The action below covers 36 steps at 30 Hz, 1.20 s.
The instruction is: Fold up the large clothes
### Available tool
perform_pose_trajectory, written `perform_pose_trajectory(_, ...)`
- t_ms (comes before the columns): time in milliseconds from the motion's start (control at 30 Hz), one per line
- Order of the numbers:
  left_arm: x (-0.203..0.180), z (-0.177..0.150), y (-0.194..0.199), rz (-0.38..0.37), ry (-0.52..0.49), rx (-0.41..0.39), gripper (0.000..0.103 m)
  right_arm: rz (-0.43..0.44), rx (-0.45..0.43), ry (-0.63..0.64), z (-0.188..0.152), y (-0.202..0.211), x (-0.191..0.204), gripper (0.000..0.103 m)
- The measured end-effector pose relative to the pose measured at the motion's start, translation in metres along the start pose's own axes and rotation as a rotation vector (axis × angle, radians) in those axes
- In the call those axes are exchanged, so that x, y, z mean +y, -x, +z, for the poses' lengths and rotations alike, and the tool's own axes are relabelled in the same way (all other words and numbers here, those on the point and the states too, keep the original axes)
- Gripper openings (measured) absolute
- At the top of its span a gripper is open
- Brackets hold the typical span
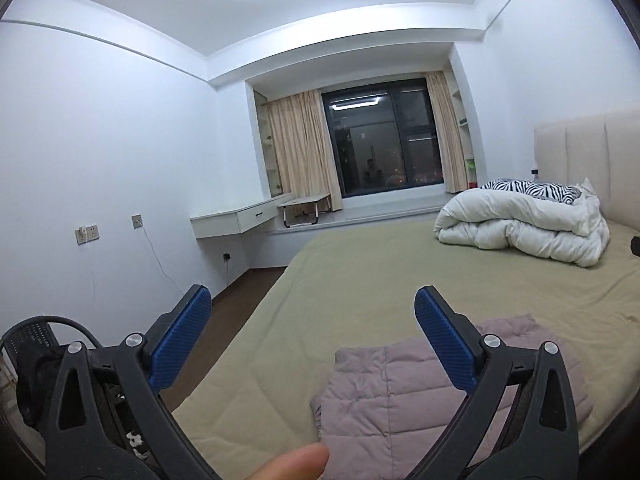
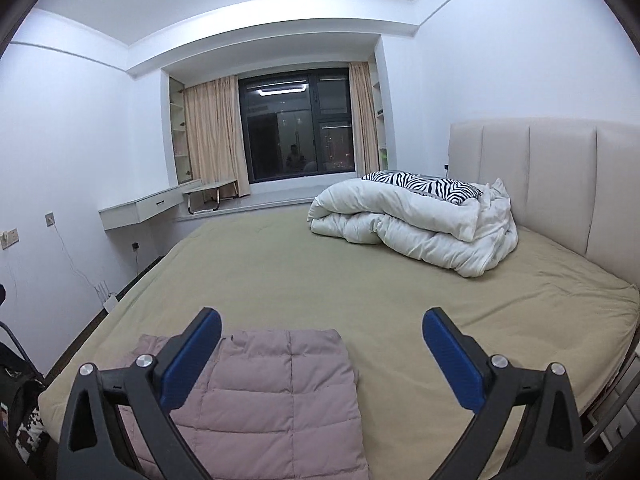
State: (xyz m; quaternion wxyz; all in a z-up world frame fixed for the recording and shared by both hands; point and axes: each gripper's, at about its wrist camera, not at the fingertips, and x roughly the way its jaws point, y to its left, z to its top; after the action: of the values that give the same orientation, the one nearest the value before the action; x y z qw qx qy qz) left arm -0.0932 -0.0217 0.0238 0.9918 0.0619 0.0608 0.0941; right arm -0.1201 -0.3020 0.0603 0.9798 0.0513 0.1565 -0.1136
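Blue-padded jaws of the left gripper (image 1: 312, 312) stand spread wide with nothing between them, and a thumb tip (image 1: 294, 462) shows at six o'clock of the left wrist view. Behind the right-hand pad, at about five o'clock, the mauve quilted jacket (image 1: 380, 400) lies folded into a flat packet on the olive bed (image 1: 360, 280); a white duvet (image 1: 520, 224) is heaped at three o'clock, well apart from it, by the headboard (image 1: 580, 148). From the right wrist view, the right gripper (image 2: 322, 332) is likewise fully open and empty, aimed across the mattress toward the dark window (image 2: 296, 124) at twelve o'clock. Here the jacket (image 2: 280, 392) sits at six to seven o'clock, partly hidden by the left-hand pad, its edges roughly squared, near the bed's foot. Judging by that tidy shape, the fold looks finished or nearly so. To do the step well, any last move should press the top layer flat from both sides at once, with neither pad snagging the puffy seams and dragging the packet askew.
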Motion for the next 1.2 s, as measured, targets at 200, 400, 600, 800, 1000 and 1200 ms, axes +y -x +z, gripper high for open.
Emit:
perform_pose_trajectory(200,-0.018,0.012,0.013,-0.063,-0.041,0.118,0.103,0.035,0.012,-0.024,0.006,0.018,0.017,0.103)
perform_pose_trajectory(400,-0.043,-0.017,-0.021,-0.097,-0.031,0.443,0.103,0.088,0.231,0.002,-0.008,0.002,0.047,0.103)
perform_pose_trajectory(600,-0.053,-0.061,-0.055,-0.151,0.038,0.659,0.103,-0.006,0.394,-0.031,-0.042,-0.018,0.061,0.103)
perform_pose_trajectory(800,-0.053,-0.093,-0.089,-0.136,0.042,0.716,0.103,-0.021,0.520,-0.009,-0.075,-0.040,0.068,0.103)
perform_pose_trajectory(1000,-0.052,-0.106,-0.095,-0.121,0.034,0.737,0.103,-0.024,0.582,0.022,-0.089,-0.046,0.076,0.103)
perform_pose_trajectory(1200,-0.049,-0.109,-0.095,-0.120,0.030,0.750,0.103,-0.016,0.592,0.025,-0.091,-0.047,0.076,0.103)
